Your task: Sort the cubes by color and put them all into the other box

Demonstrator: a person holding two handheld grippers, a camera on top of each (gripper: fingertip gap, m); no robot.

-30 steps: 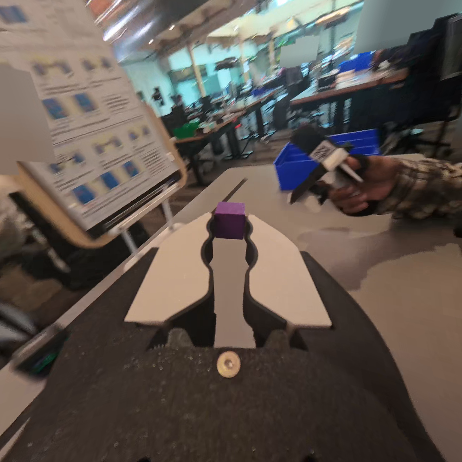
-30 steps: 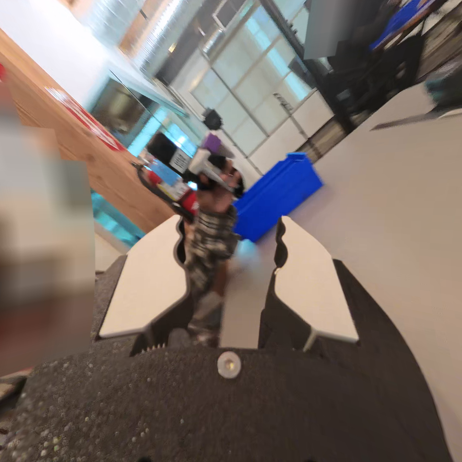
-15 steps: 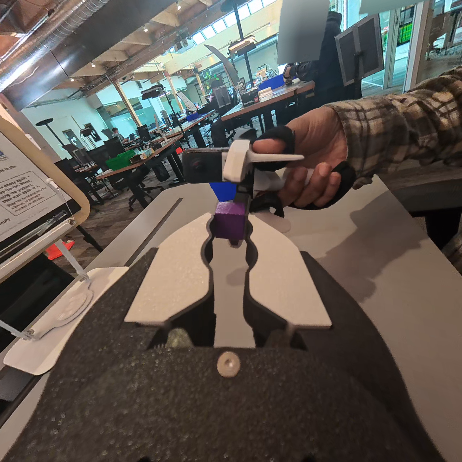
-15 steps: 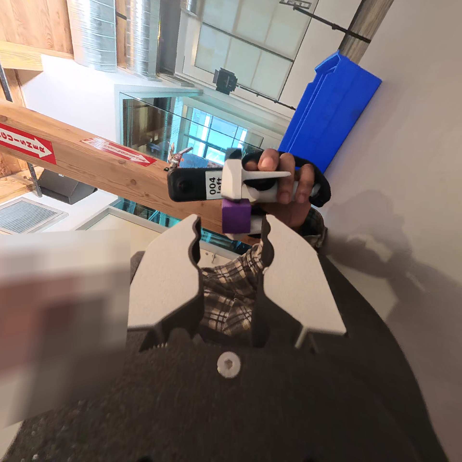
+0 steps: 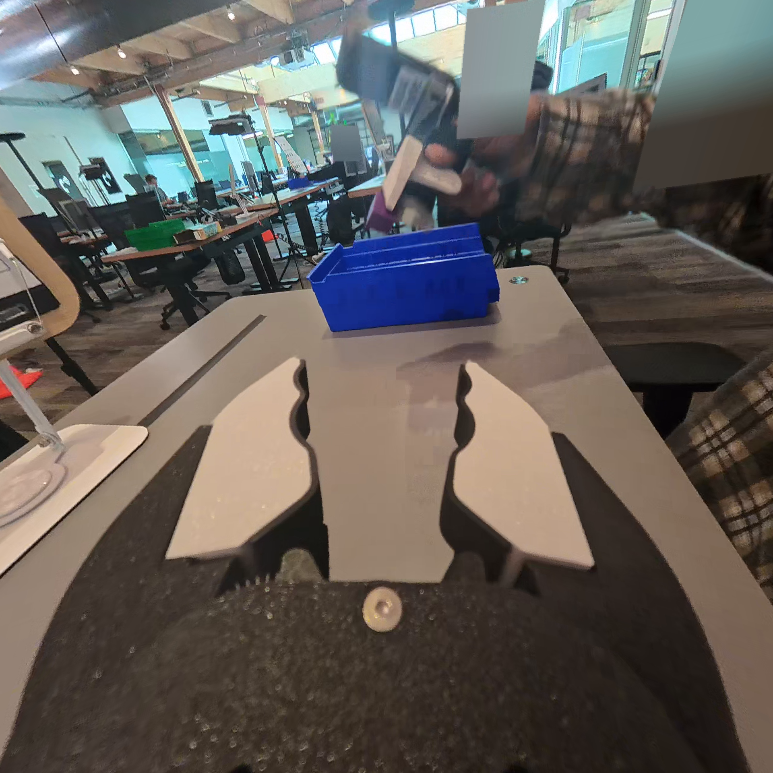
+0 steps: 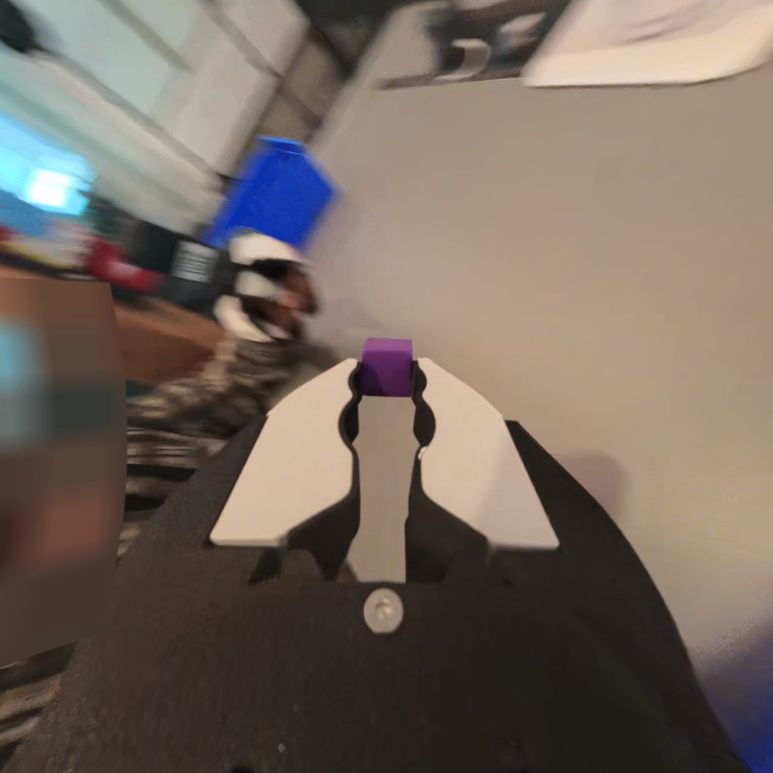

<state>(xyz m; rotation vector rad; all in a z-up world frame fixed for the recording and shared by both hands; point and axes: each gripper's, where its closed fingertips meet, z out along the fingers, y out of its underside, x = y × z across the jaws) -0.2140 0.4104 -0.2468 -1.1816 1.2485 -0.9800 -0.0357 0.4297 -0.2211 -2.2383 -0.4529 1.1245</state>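
Grey flat worktop carries the blue plastic open-top bin at its far end. Left hand-held gripper sits on the near side of the bin, jaws spread, nothing between them. Right hand-held gripper is clamped on the small purple cube at its fingertips; in the blurred left view it's probably above the bin's far rim.

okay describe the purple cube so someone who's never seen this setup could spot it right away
Start at the grey table with the blue box near its far end. Above that box hangs the right gripper, and the purple cube is pinched between its white fingertips. It is the only purple thing in view.
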